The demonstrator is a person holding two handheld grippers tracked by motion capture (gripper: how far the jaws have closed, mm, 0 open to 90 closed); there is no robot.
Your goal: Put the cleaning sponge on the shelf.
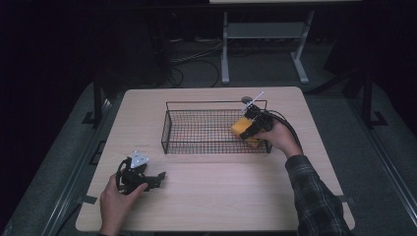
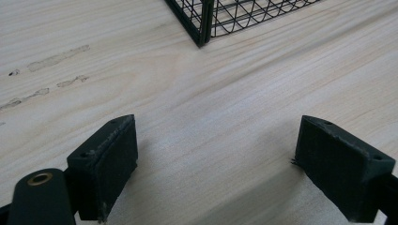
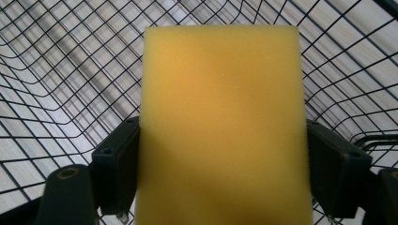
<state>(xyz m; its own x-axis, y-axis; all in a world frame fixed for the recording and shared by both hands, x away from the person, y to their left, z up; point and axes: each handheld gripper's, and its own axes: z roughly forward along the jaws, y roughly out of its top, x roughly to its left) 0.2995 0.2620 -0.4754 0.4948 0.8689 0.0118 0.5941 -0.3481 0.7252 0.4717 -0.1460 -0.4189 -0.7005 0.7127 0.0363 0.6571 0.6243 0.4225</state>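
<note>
A: Up close in the right gripper view, the yellow sponge (image 3: 220,126) runs off the bottom edge and blocks the basket (image 3: 56,70) floor behind it.

B: And the left gripper view clips the basket to one corner (image 2: 202,21) at the top edge.

A: From the high view, the sponge (image 1: 240,127) is half hidden by the right gripper (image 1: 255,123).

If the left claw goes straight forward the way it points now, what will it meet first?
Probably the corner of the black wire basket. The left claw is open over bare table, and in the left gripper view nothing lies before that corner. Depth is uncertain; it might slide just past the corner.
</note>
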